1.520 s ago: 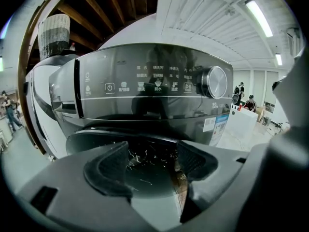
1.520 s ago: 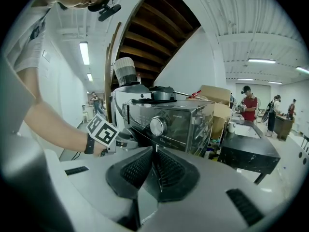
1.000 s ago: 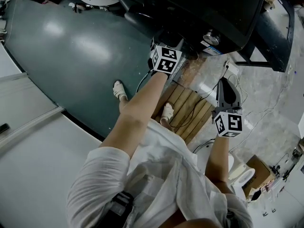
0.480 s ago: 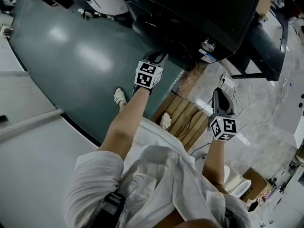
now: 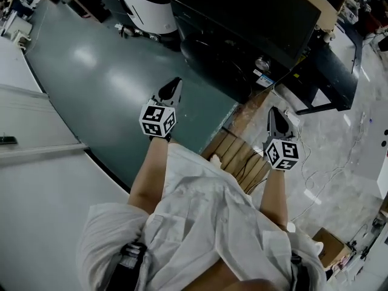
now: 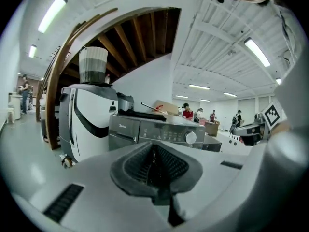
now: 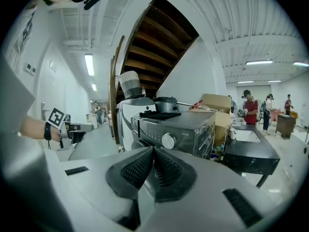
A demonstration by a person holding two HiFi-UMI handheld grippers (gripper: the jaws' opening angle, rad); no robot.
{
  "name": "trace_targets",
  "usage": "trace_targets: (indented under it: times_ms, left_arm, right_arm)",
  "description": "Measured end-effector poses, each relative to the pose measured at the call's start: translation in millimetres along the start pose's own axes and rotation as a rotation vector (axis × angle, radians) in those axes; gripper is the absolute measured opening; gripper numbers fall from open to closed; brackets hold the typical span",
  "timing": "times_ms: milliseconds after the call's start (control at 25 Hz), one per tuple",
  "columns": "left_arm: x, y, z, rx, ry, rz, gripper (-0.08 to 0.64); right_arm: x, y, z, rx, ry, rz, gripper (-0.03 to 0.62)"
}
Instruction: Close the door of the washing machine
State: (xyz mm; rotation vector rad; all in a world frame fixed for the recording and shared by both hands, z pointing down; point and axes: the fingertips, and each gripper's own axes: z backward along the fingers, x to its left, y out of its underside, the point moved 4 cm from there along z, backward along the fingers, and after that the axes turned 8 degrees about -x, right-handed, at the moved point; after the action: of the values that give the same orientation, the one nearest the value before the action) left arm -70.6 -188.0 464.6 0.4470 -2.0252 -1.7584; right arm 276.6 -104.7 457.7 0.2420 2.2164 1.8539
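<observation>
Washing machine door (image 5: 212, 59), round and dark, sits on the front of the dark grey metal front-loading washing machine (image 5: 260, 17), ahead of both claws. From the head view it looks to lie flush against that front, though the dim picture leaves this unsure. The left claw (image 5: 174, 83) hangs over the teal floor (image 5: 91, 83), apart from the machine, which stands ahead of it and to its right. Its ribbed black pads have just been closing and now meet with nothing between them. In the left gripper view the machine's control panel with a round silver knob (image 6: 191, 137) shows just above the claw's tips, and a tall white rounded appliance (image 6: 89, 115) stands to the left of them. The right claw (image 5: 274, 111) is also closed and empty, held above a slatted wooden pallet (image 5: 236, 153). A low black surface (image 7: 251, 153) lies ahead to its right.
</observation>
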Motion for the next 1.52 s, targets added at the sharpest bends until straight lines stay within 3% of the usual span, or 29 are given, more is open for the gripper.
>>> trace_targets:
  times_ms: [240, 680, 1520]
  left_arm:
    - [-10, -47, 44, -0.096, -0.024, -0.02, 0.034]
    - [-31, -114, 66, -0.205, 0.012, -0.111, 0.034]
    - [-55, -118, 76, -0.201, 0.028, -0.104, 0.034]
  right_arm:
    - [4, -35, 15, -0.064, -0.002, 0.044, 0.031]
    - [-2, -84, 42, -0.15, 0.017, 0.088, 0.028]
    - [-2, -96, 61, -0.173, 0.042, 0.11, 0.026]
